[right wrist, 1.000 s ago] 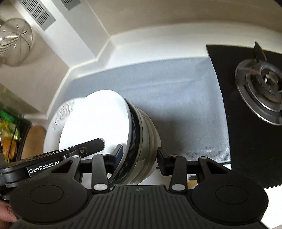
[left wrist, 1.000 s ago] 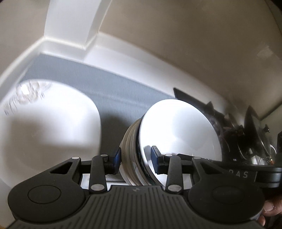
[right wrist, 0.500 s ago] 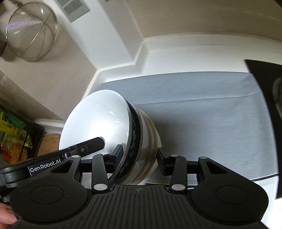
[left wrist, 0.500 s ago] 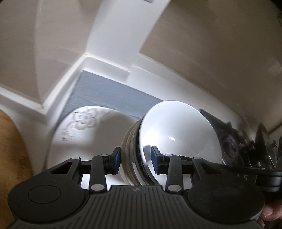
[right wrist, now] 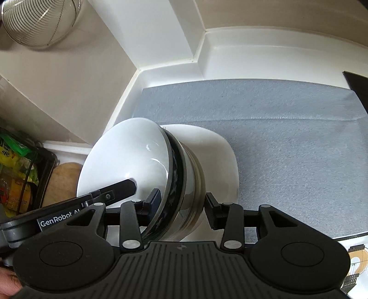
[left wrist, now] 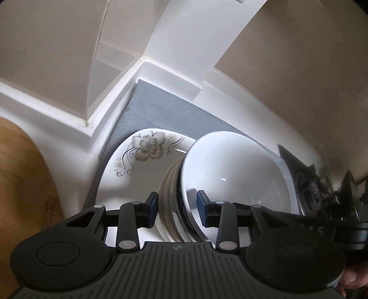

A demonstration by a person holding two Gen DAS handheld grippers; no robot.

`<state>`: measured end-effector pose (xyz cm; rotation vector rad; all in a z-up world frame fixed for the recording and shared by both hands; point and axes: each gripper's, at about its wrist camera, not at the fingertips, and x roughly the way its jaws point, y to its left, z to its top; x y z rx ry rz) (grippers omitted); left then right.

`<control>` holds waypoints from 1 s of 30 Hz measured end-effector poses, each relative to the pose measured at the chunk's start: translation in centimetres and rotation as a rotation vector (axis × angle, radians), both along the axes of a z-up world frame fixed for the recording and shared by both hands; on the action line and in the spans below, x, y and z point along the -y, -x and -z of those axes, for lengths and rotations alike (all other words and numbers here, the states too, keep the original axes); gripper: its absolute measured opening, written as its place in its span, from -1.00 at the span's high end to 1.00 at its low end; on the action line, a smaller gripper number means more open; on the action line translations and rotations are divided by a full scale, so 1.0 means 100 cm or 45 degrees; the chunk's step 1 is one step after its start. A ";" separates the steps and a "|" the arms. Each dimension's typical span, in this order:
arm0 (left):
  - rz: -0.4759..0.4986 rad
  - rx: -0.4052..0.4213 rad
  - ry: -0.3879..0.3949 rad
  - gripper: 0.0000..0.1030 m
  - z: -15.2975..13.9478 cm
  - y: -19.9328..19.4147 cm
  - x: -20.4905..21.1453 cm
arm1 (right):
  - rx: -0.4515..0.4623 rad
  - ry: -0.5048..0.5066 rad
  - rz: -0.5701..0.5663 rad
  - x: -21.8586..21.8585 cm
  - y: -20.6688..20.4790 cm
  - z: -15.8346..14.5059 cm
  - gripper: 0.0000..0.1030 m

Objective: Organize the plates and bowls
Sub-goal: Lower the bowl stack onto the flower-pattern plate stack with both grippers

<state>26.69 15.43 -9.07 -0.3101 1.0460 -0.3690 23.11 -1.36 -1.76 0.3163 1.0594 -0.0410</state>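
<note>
A stack of nested bowls point(left wrist: 232, 181), white inside with a dark-patterned rim, hangs between both grippers above a white plate point(left wrist: 142, 161) with a grey flower, which lies on the grey mat point(right wrist: 287, 128). My left gripper point(left wrist: 177, 209) is shut on the near rim of the stack. My right gripper point(right wrist: 181, 209) is shut on the opposite rim, where the stack point(right wrist: 147, 165) shows tilted on edge over the plate point(right wrist: 218, 158). The bowls hide much of the plate.
A white pillar corner point(right wrist: 161, 34) and wall border the mat at the back. A gas hob point(left wrist: 322, 197) lies to the right. A wooden board point(left wrist: 20, 195) is at the left. A wire basket point(right wrist: 39, 20) and a packet rack point(right wrist: 18, 174) are at the far left.
Both grippers carried the bowl stack left and back from the mat's middle toward the corner, so it now hangs over the flowered plate. The hob has slid out of the right wrist view.
</note>
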 end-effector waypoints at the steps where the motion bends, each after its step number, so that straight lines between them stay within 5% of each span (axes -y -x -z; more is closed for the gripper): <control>1: -0.002 -0.004 0.001 0.22 0.002 0.000 -0.001 | -0.004 0.002 -0.002 -0.001 0.000 0.001 0.17; 30: -0.015 -0.051 -0.022 0.22 0.020 -0.013 -0.006 | -0.059 -0.019 0.012 -0.005 -0.013 0.020 0.16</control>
